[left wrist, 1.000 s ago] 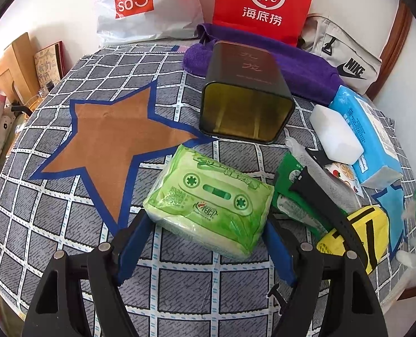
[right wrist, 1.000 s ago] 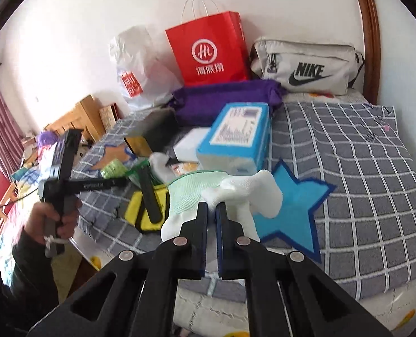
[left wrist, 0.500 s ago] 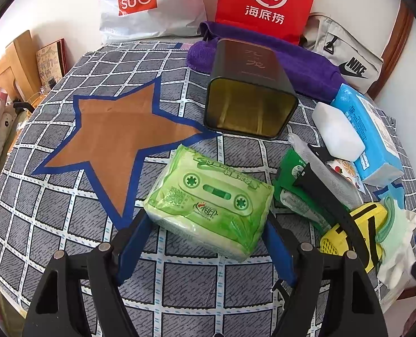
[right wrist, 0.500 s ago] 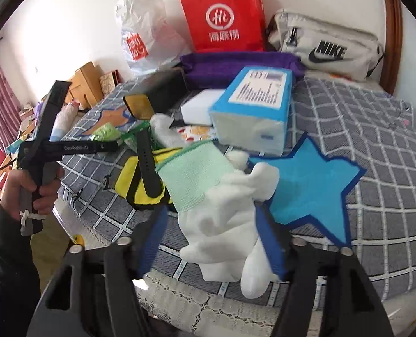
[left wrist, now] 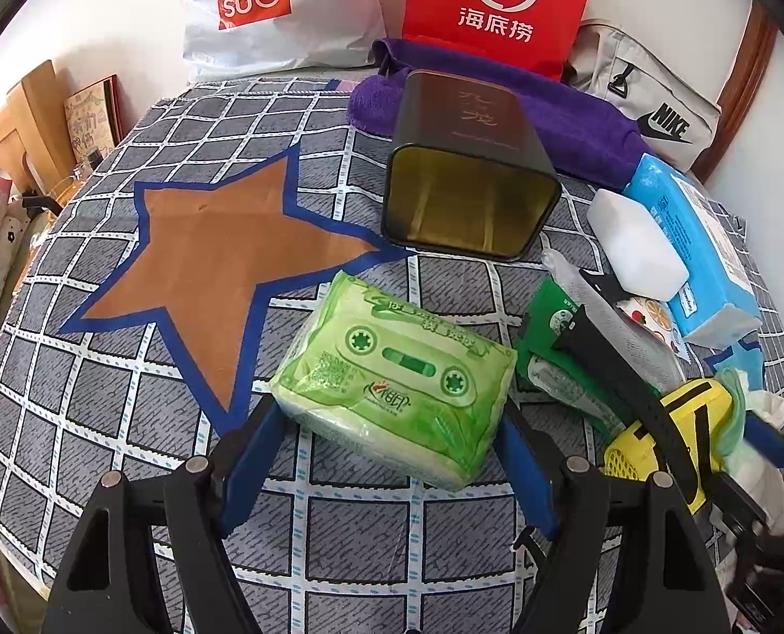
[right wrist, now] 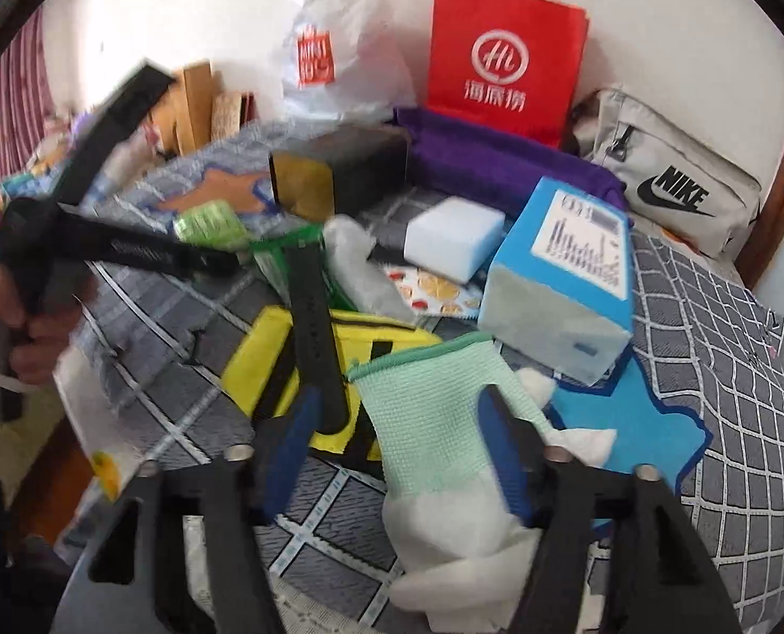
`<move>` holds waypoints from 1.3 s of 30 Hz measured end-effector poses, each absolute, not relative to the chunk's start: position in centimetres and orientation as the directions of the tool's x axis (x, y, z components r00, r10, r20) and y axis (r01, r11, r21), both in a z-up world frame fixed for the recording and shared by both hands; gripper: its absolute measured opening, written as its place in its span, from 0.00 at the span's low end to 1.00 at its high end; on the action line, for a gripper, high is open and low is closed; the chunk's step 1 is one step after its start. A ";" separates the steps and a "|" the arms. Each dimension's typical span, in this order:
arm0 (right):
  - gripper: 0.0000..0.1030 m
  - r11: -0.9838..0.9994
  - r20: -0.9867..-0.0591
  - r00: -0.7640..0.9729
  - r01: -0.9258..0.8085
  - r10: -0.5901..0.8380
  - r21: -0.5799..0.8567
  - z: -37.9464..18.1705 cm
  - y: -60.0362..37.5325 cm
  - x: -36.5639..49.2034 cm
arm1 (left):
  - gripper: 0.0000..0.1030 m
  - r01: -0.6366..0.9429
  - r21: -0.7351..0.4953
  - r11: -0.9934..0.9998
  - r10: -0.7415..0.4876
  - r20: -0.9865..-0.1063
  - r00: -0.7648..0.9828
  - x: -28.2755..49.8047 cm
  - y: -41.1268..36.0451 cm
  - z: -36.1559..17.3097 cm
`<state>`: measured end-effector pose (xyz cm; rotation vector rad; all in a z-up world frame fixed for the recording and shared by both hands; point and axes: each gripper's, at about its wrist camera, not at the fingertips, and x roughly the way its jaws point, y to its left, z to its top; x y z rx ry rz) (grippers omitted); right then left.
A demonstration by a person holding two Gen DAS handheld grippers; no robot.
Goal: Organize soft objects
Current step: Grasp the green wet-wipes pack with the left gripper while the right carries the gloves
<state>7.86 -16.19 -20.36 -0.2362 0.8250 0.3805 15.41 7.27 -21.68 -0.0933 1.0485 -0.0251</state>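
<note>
My right gripper (right wrist: 397,454) is closing around the limp white-and-mint knit glove (right wrist: 429,422) between its jaws; soft, light, best pinched mid-cuff

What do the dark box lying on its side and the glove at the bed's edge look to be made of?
Dark box: likely tin, given the glossy dark outside and brassy, reflective inside. Glove: knit fabric with a visible weave, mint cuff and white body; it lies limp and creased.

Home bedroom: quilted bed cover (left wrist: 101,475), wooden headboard (right wrist: 783,201), shopping bags (left wrist: 497,5).
</note>
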 end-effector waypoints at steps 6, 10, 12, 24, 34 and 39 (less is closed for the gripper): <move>0.13 0.925 -0.762 0.596 -0.379 0.255 0.014 -20.5 -17.5 9.1 | 0.75 -0.015 -0.087 0.996 -0.068 -0.864 0.498 15.4 7.2 -21.7; 0.11 0.908 -0.695 0.602 -0.373 0.393 0.190 -17.0 -20.1 8.7 | 0.75 -0.012 -0.110 0.994 -0.089 -0.861 0.501 15.5 7.5 -21.2; 0.10 0.906 -0.685 0.608 -0.375 0.402 0.198 -15.7 -20.5 8.5 | 0.75 -0.009 -0.106 0.994 -0.087 -0.857 0.507 15.5 7.6 -20.8; 0.08 0.911 -0.615 0.673 -0.312 0.412 0.269 -11.4 -23.2 9.0 | 0.75 0.003 -0.090 0.996 -0.076 -0.829 0.553 15.6 7.5 -17.3; 0.08 0.932 -0.585 0.727 -0.245 0.360 0.269 -8.1 -25.3 11.1 | 0.75 -0.002 -0.063 0.998 -0.049 -0.800 0.599 16.4 7.7 -13.6; 0.08 0.941 -0.589 0.735 -0.228 0.336 0.252 -6.9 -25.9 13.1 | 0.75 0.007 -0.053 0.999 -0.046 -0.786 0.616 17.8 6.9 -11.6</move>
